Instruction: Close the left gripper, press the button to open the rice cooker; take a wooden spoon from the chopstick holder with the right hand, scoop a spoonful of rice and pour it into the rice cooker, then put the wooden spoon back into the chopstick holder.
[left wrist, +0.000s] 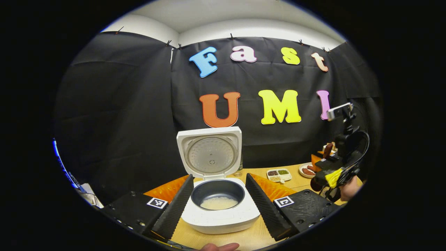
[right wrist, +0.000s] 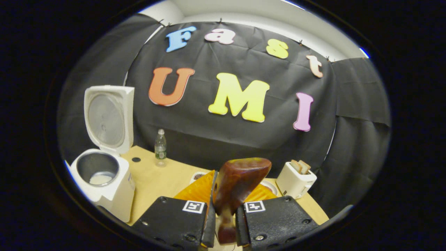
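The rice cooker (left wrist: 220, 205) stands on the surface (left wrist: 251, 237) with its lid up and rice in the pot, framed between the spread left tongs (left wrist: 218, 200), while the right tongs (right wrist: 224, 218) pinch the wooden spoon (right wrist: 237, 184), bowl raised, well right of the cooker.
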The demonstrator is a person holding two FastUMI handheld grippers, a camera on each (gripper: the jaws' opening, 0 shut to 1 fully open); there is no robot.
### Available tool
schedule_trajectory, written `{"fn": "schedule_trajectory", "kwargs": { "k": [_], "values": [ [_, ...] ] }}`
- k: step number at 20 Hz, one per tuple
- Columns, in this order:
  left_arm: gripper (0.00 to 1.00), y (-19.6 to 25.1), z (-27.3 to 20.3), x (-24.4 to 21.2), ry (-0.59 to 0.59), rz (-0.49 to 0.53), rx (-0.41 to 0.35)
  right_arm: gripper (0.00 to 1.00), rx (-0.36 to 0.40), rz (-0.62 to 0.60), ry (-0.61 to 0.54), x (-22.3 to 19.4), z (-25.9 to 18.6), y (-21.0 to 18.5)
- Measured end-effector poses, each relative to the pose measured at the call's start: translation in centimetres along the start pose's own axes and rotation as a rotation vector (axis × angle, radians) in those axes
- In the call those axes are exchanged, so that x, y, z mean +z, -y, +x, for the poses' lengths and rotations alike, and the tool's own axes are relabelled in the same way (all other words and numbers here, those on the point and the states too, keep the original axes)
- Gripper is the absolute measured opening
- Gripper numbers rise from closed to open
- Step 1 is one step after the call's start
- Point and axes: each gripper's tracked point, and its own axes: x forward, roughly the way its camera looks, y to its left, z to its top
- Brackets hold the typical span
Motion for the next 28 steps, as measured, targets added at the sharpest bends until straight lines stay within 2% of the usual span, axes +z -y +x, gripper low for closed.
{"fn": "schedule_trajectory", "kwargs": {
  "k": [3, 5, 9, 13, 16, 21, 23, 26, 28],
  "values": [
    [0.95, -0.6, 0.4, -1.1, -0.015, 0.014, 0.009, 0.29, 0.001, -0.087, -0.053, -4.2, 0.9, -1.8],
    [0.95, -2.1, 0.2, -2.4, -0.029, 0.014, 0.014, 0.29, 0.003, -0.140, -0.063, -5.7, 1.2, -2.8],
    [0.96, -2.4, 0.3, -3.2, -0.044, 0.009, 0.019, 0.29, 0.020, -0.290, -0.112, -8.7, 1.2, -4.4],
    [0.95, -2.8, 0.3, -3.3, -0.043, 0.010, 0.023, 0.28, 0.040, -0.256, -0.193, -11.9, 1.2, -5.1],
    [0.96, -3.2, 0.3, -3.6, -0.049, 0.007, 0.030, 0.28, 0.049, -0.254, -0.195, -12.0, 0.9, -5.5],
    [0.96, -3.8, 0.1, -3.7, -0.051, 0.009, 0.040, 0.28, 0.117, -0.071, -0.208, -12.8, 0.4, -7.5],
    [0.96, -4.0, 0.2, -3.9, -0.054, 0.012, 0.042, 0.29, 0.144, 0.041, -0.216, -12.7, 0.1, -7.9],
    [0.96, -4.2, 0.2, -3.9, -0.061, 0.012, 0.042, 0.29, 0.196, 0.278, -0.249, -12.3, 0.6, -8.5],
    [0.96, -4.4, 0.2, -3.7, -0.058, 0.014, 0.042, 0.29, 0.201, 0.370, -0.267, -11.9, 0.8, -8.1]
  ]
}}
